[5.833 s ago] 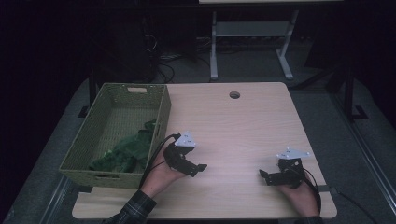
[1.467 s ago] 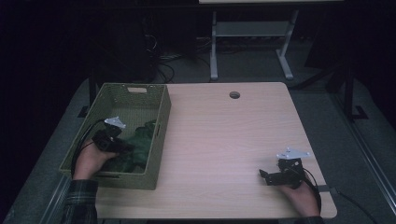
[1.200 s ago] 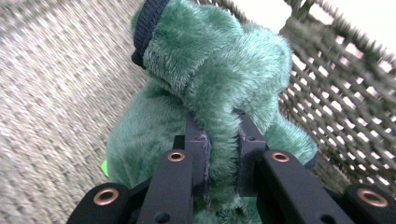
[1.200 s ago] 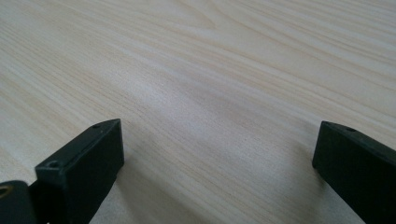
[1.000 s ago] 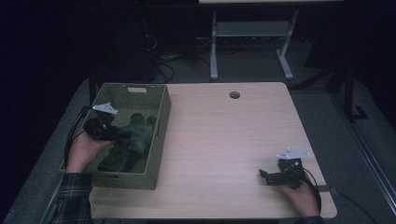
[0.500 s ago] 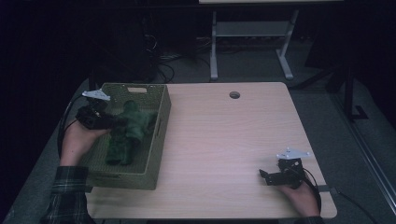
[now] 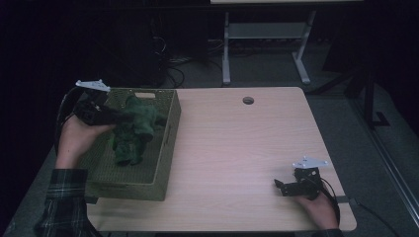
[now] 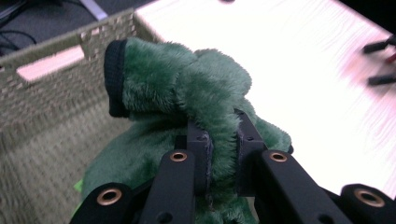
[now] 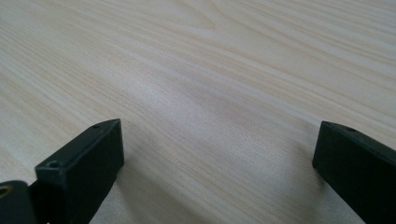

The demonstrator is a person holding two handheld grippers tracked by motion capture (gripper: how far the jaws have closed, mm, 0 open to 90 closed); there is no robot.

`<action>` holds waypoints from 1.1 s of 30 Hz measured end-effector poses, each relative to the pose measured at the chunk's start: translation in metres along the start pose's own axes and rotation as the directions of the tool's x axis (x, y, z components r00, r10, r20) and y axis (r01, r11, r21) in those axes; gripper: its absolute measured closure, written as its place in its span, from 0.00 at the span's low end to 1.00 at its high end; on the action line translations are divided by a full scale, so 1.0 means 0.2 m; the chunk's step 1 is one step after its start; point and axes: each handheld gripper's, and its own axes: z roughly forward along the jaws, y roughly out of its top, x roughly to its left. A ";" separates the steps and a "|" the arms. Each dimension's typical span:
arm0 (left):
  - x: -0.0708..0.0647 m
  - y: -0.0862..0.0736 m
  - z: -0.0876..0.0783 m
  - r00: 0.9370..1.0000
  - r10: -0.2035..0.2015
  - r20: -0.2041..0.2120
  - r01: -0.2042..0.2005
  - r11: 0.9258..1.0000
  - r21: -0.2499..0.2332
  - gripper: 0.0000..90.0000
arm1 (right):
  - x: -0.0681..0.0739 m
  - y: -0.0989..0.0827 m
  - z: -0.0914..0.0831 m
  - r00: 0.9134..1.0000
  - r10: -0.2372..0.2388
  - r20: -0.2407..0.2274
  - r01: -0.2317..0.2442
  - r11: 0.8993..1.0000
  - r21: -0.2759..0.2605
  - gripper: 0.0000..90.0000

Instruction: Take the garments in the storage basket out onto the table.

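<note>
The left gripper [image 8: 219, 154] pinched a fold of the soft, light green plush garment [image 7: 132, 129], hanging limp above the basket [image 7: 157, 170] at left; the right gripper [image 7: 282, 186] rested spread on the table [image 7: 237, 148].

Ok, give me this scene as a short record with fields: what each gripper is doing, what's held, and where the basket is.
left gripper: shut on a fold of the green plush toy, held above the basket
right gripper: open, nothing between the jaws, low over the table near its right front corner
basket: olive woven, at the table's left side
toy: partly lifted, lower end hanging inside the basket
</note>
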 end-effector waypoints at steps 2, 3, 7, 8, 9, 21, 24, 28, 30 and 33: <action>-0.01 0.03 -0.01 1.000 -0.007 0.000 0.007 1.000 -0.017 0.89 | 0.00 0.00 0.00 1.000 0.000 0.000 0.000 1.000 0.000 0.02; -0.02 0.04 -0.01 1.000 -0.005 -0.002 0.005 1.000 -0.018 0.89 | 0.00 0.00 0.00 1.000 0.000 0.001 0.000 1.000 0.000 0.02; -0.05 0.10 -0.04 1.000 0.001 0.018 0.000 0.999 -0.054 0.90 | 0.00 0.00 0.00 1.000 0.000 0.001 0.000 1.000 0.000 0.02; -0.06 0.12 -0.05 1.000 0.010 0.022 -0.008 0.998 -0.059 0.90 | 0.00 0.00 0.00 1.000 0.000 0.001 0.000 1.000 0.000 0.02; -0.07 0.13 -0.05 1.000 0.009 0.023 -0.007 0.998 -0.062 0.90 | 0.00 0.00 0.00 1.000 0.001 0.001 -0.001 1.000 0.000 0.02; -0.17 0.29 -0.07 0.997 0.060 0.044 -0.054 0.992 -0.117 0.90 | 0.00 0.00 0.00 1.000 0.000 0.001 0.000 1.000 0.000 0.02; -0.20 0.33 -0.07 0.996 0.073 0.054 -0.066 0.989 -0.130 0.90 | 0.00 0.00 0.00 1.000 0.001 0.001 -0.001 1.000 0.001 0.02; -0.23 0.36 -0.05 0.993 0.088 0.078 -0.076 0.986 -0.149 0.90 | 0.00 0.00 0.00 1.000 0.001 0.001 -0.001 1.000 0.001 0.02; -0.26 0.38 -0.03 0.992 0.094 0.087 -0.080 0.985 -0.156 0.90 | 0.00 0.00 0.00 1.000 0.001 0.001 -0.001 1.000 0.000 0.02; -0.29 0.41 0.02 0.989 0.106 0.106 -0.089 0.983 -0.160 0.90 | 0.00 0.00 0.00 1.000 0.001 0.001 -0.001 1.000 0.002 0.02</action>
